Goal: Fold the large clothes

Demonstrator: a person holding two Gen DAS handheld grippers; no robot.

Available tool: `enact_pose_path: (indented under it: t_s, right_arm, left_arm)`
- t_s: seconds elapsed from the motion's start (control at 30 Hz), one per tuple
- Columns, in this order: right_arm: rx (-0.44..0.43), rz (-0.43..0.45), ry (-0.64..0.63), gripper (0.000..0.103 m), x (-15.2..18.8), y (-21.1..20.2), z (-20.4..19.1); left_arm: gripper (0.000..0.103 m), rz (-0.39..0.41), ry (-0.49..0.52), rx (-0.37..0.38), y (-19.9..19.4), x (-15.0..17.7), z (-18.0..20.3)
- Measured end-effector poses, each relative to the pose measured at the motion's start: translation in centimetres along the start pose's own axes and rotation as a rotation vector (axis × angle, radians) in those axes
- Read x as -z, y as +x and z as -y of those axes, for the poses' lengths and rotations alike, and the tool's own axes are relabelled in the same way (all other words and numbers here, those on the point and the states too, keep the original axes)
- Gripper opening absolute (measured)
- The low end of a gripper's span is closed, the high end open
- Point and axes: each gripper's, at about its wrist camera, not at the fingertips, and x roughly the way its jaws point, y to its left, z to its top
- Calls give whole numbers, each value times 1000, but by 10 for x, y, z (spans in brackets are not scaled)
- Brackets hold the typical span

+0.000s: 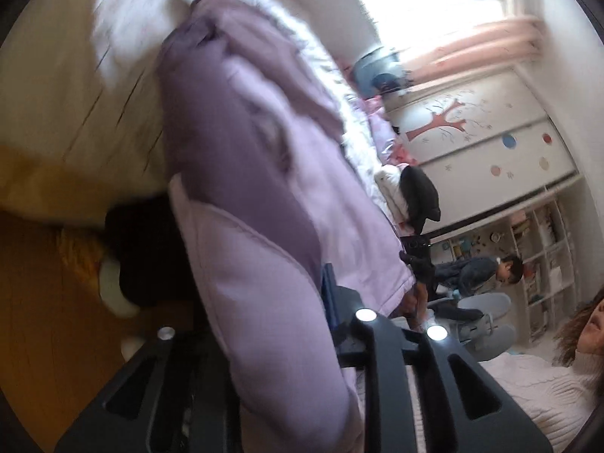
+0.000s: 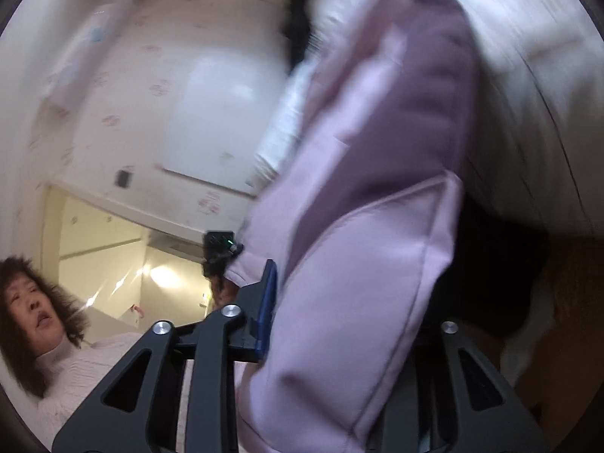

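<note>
A large lilac padded garment (image 1: 260,196) hangs lifted in the air, stretched between both grippers. My left gripper (image 1: 302,302) is shut on one edge of it; the cloth drapes over and hides the left finger, and the blue pad of the right finger (image 1: 329,294) shows. In the right wrist view the same lilac garment (image 2: 362,234) fills the middle. My right gripper (image 2: 324,302) is shut on its edge, with the blue pad of the left finger (image 2: 267,309) against the cloth. The other gripper (image 2: 219,249) shows beyond, holding the far edge.
A bed with pale bedding (image 1: 56,120) lies behind the garment. Other clothes (image 1: 415,192) are piled on it. A decorated wardrobe (image 1: 490,139), shelves (image 1: 543,256) and a seated child (image 1: 487,271) are at the right. The wooden floor (image 1: 45,321) is below.
</note>
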Motion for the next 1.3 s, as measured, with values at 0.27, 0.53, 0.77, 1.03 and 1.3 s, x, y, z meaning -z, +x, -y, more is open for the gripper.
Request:
enact_pose_path:
  t_s: [0.27, 0.53, 0.77, 1.03, 1.3]
  right_arm:
    - [-168, 80, -23, 39, 4, -9, -5]
    - [-296, 205, -126, 39, -25, -21, -48]
    - [-369, 291, -183, 39, -69, -35, -69]
    - [-382, 369, -231, 38, -153, -36, -96]
    - [-306, 498, -109, 39, -292, -19, -83]
  left_arm:
    - [24, 96, -18, 61, -16, 5, -1]
    - [20, 218, 51, 145, -35, -25, 45]
    - [20, 307, 30, 213, -47, -57, 55]
    - [20, 434, 26, 251, -46, -143, 77]
    - [20, 526, -29, 240, -14, -272, 63]
